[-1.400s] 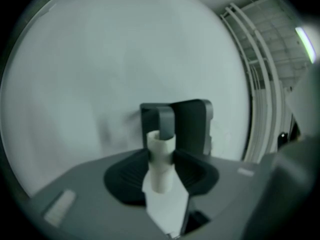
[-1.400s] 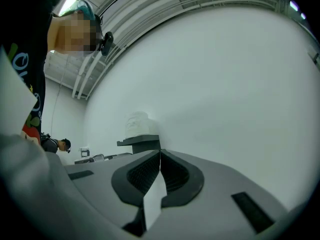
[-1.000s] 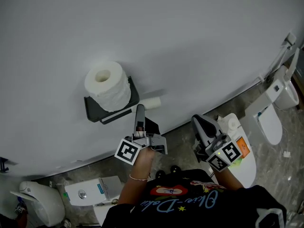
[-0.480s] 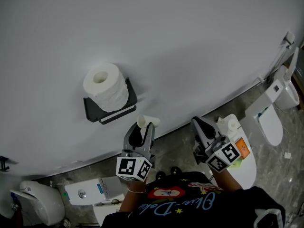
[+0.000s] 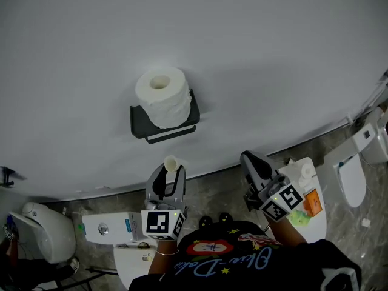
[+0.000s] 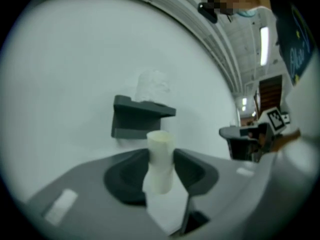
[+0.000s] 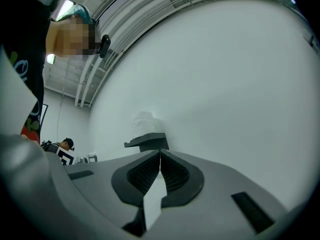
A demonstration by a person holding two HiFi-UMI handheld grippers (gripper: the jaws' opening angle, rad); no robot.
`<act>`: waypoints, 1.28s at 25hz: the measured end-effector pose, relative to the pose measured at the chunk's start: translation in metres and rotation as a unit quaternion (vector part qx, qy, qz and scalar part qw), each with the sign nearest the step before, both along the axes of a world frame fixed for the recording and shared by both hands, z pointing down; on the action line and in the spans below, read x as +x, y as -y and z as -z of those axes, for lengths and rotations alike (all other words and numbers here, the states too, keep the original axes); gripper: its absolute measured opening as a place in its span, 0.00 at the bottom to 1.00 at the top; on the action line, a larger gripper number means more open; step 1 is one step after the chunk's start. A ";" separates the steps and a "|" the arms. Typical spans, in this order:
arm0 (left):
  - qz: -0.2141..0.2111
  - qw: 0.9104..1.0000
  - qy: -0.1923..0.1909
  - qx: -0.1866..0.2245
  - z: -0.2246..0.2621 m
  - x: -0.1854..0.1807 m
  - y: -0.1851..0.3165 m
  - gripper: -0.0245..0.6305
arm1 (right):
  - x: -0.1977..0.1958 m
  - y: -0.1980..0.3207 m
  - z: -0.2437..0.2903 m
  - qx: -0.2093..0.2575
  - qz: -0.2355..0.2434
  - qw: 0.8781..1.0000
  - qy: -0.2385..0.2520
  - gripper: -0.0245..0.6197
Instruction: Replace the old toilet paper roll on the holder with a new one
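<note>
Head view: left gripper (image 5: 168,174) grasps the bare tube (image 5: 171,162) near the holder (image 5: 140,123) with a roll (image 5: 162,96); right gripper (image 5: 249,160) clenched empty.

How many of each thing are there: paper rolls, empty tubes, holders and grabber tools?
full toilet paper roll: 1
empty tube: 1
black holder: 1
hand-held grippers: 2, the left hand-held gripper and the right hand-held gripper
total: 5

Your left gripper (image 5: 172,173) hides all but the top end of the cardboard tube (image 5: 171,162) in the head view. In the left gripper view, the toilet paper roll (image 6: 152,86) on the holder (image 6: 142,115) is a blurred white smear. At right, the toilet (image 5: 351,177) runs off the head view's edge.
</note>
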State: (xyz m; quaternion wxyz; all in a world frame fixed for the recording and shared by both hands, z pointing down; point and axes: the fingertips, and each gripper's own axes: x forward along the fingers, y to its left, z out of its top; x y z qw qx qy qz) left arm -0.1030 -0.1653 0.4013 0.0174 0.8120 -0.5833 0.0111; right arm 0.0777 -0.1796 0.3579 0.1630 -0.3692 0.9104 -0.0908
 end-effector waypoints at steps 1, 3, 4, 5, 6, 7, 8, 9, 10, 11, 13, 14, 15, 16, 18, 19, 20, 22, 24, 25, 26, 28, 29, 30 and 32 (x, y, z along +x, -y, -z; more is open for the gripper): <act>0.002 1.000 -0.001 0.004 0.002 -0.001 -0.002 0.28 | -0.001 0.000 -0.003 -0.001 0.002 1.000 -0.006 0.06; 0.008 1.000 -0.004 0.009 0.005 -0.004 -0.004 0.28 | -0.003 0.000 -0.008 -0.003 0.005 1.000 -0.016 0.06; 0.010 1.000 -0.002 0.010 0.006 -0.005 -0.005 0.28 | -0.004 0.000 -0.010 -0.003 0.006 1.000 -0.020 0.06; 0.011 1.000 0.001 0.010 0.006 -0.005 -0.006 0.28 | -0.005 -0.001 -0.009 -0.002 0.008 1.000 -0.020 0.06; 0.011 1.000 0.006 0.010 0.007 -0.004 -0.007 0.28 | -0.006 -0.002 -0.007 -0.001 0.010 1.000 -0.017 0.06; 0.010 1.000 0.011 0.011 0.007 -0.004 -0.009 0.28 | -0.007 -0.002 -0.006 0.001 0.011 1.000 -0.016 0.06; 0.009 1.000 0.015 0.011 0.007 -0.002 -0.010 0.28 | -0.007 -0.003 -0.006 0.002 0.012 1.000 -0.019 0.06; 0.007 1.000 0.018 0.012 0.008 -0.001 -0.011 0.28 | -0.007 -0.003 -0.007 0.003 0.012 1.000 -0.023 0.06; 0.006 1.000 0.020 0.013 0.009 0.000 -0.012 0.28 | -0.007 -0.003 -0.007 0.004 0.012 1.000 -0.026 0.06; 0.005 1.000 0.021 0.013 0.009 0.000 -0.012 0.28 | -0.008 -0.003 -0.007 0.005 0.013 1.000 -0.028 0.06; 0.005 1.000 0.021 0.014 0.011 0.000 -0.013 0.28 | -0.010 -0.003 -0.006 0.007 0.015 0.999 -0.029 0.06; 0.005 1.000 0.020 0.014 0.011 0.000 -0.013 0.28 | -0.011 -0.004 -0.006 0.008 0.016 0.999 -0.029 0.06; 0.004 1.000 0.020 0.015 0.012 0.000 -0.013 0.28 | -0.012 -0.005 -0.004 0.010 0.017 0.999 -0.027 0.06; 0.003 1.000 0.019 0.015 0.012 0.000 -0.013 0.28 | -0.014 -0.006 0.000 0.013 0.020 0.999 -0.023 0.06; 0.002 1.000 0.016 0.015 0.013 0.001 -0.014 0.28 | -0.020 -0.009 0.009 0.024 0.032 0.999 -0.016 0.06; 0.002 1.000 0.016 0.015 0.013 0.001 -0.014 0.28 | -0.023 -0.009 0.013 0.033 0.043 0.998 -0.022 0.06; 0.001 1.000 0.016 0.015 0.013 0.001 -0.014 0.28 | -0.026 -0.009 0.017 0.047 0.060 0.996 -0.037 0.06; 0.000 1.000 0.015 0.016 0.013 0.000 -0.015 0.28 | -0.036 -0.007 0.034 0.087 0.110 0.987 -0.080 0.06; -0.001 1.000 0.013 0.019 0.014 -0.001 -0.017 0.28 | -0.051 -0.003 0.062 0.121 0.160 0.972 -0.123 0.06; 0.000 1.000 0.012 0.020 0.014 -0.002 -0.018 0.28 | -0.059 0.000 0.077 0.139 0.175 0.963 -0.148 0.06; 0.000 1.000 0.011 0.020 0.015 -0.003 -0.020 0.28 | -0.066 0.004 0.090 0.162 0.185 0.953 -0.179 0.06; 0.003 1.000 0.008 0.020 0.015 -0.005 -0.021 0.28 | -0.082 0.011 0.112 0.206 0.204 0.923 -0.251 0.08; 0.006 1.000 0.006 0.020 0.016 -0.005 -0.021 0.28 | -0.091 0.014 0.120 0.223 0.216 0.907 -0.286 0.15; 0.008 1.000 0.004 0.020 0.016 -0.006 -0.022 0.28 | -0.100 0.016 0.129 0.242 0.226 0.888 -0.319 0.22; 0.014 1.000 0.002 0.022 0.017 -0.010 -0.025 0.28 | -0.119 0.018 0.145 0.297 0.239 0.845 -0.376 0.24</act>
